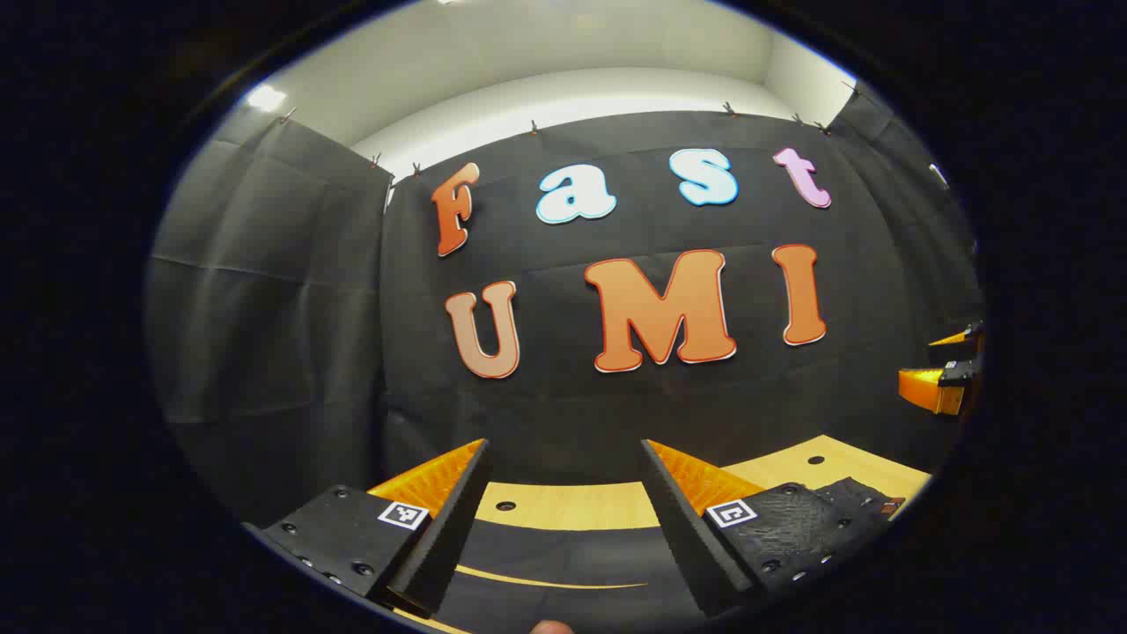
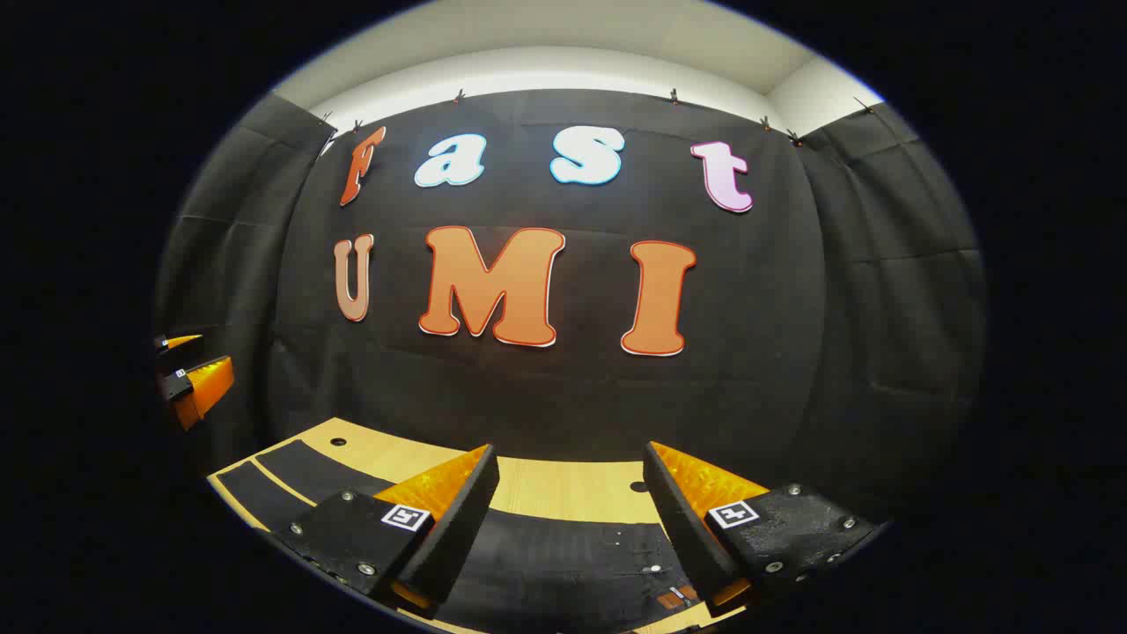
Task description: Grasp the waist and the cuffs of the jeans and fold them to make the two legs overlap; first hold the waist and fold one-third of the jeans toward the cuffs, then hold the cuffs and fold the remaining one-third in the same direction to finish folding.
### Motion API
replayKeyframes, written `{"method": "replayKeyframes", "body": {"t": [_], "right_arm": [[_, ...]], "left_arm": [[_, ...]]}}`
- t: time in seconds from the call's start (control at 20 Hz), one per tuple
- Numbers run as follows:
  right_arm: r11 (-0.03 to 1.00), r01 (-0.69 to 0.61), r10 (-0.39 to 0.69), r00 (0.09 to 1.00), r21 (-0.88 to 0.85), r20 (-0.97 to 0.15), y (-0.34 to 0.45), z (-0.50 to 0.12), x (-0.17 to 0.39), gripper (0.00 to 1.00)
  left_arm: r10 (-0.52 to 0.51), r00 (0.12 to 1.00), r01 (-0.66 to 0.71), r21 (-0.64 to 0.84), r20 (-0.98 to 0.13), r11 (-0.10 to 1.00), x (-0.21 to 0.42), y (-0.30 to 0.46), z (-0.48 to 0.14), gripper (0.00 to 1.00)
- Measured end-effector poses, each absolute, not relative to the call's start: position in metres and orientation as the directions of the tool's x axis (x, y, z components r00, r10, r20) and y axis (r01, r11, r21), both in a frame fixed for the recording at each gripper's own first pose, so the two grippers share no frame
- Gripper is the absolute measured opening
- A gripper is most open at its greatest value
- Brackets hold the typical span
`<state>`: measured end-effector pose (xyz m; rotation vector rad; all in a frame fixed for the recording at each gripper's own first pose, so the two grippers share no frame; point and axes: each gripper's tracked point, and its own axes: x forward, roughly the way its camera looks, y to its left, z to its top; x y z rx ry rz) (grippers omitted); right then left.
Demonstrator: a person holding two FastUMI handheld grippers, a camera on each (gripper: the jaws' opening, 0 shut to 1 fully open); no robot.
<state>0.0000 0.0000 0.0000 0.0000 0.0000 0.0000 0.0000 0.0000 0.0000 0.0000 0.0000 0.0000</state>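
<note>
Black denim, the jeans (image 2: 563,550), lies spread flat along the near part of the pale wooden table (image 2: 563,484), and in the left gripper view the same dark cloth (image 1: 563,550) runs under the fingers, with a thin strip of wood showing between two dark bands; I take that strip for the gap between the two legs, though I cannot be sure; a small tan patch near the lower edge of the right gripper view suggests the waist end lies there. The left gripper (image 1: 563,515) is held level above the cloth, jaws spread wide with nothing between them; the right gripper (image 2: 568,519) hangs the same way, parted and empty; each shows at the side of the other's view as an orange-and-black shape, so they stand side by side and well apart, both facing the booth wall. Held high and wide like this, they look set for a first reach, one for each end of the garment; no fold seems begun, and the legs do not yet overlap.
</note>
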Motion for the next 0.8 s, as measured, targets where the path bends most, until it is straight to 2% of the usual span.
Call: {"method": "replayKeyframes", "body": {"t": [0.15, 0.35, 0.6, 0.65, 0.7, 0.8], "right_arm": [[0.999, -0.049, 0.049, 0.999, 0.011, -0.014, 0.01, -0.013, 0.013, 0.99], [0.995, -0.092, 0.093, 0.995, 0.033, -0.035, 0.012, -0.024, 0.025, 0.99], [0.997, -0.077, 0.077, 0.995, 0.01, -0.06, 0.003, -0.032, 0.023, 0.99], [0.998, -0.061, 0.061, 0.995, 0.0, -0.074, -0.001, -0.033, 0.023, 0.94], [0.999, -0.051, 0.051, 0.995, 0.007, -0.081, -0.001, -0.031, 0.023, 0.99], [0.999, -0.043, 0.045, 0.996, 0.028, -0.071, 0.004, -0.026, 0.023, 0.99]], "left_arm": [[0.032, 0.999, -0.032, -0.011, -0.041, 0.999, 0.01, -0.01, -0.014, 1.0], [0.028, 0.999, -0.027, 0.016, -0.034, 1.0, 0.016, -0.025, -0.014, 1.0], [-0.03, 0.998, 0.03, 0.014, -0.055, 0.999, 0.027, -0.033, -0.025, 1.0], [-0.035, 0.998, 0.037, 0.024, -0.06, 0.999, 0.03, -0.032, -0.026, 1.0], [-0.037, 0.997, 0.039, 0.026, -0.064, 0.999, 0.032, -0.03, -0.027, 1.0], [-0.042, 0.997, 0.044, 0.027, -0.062, 0.999, 0.041, -0.017, -0.027, 1.0]]}}
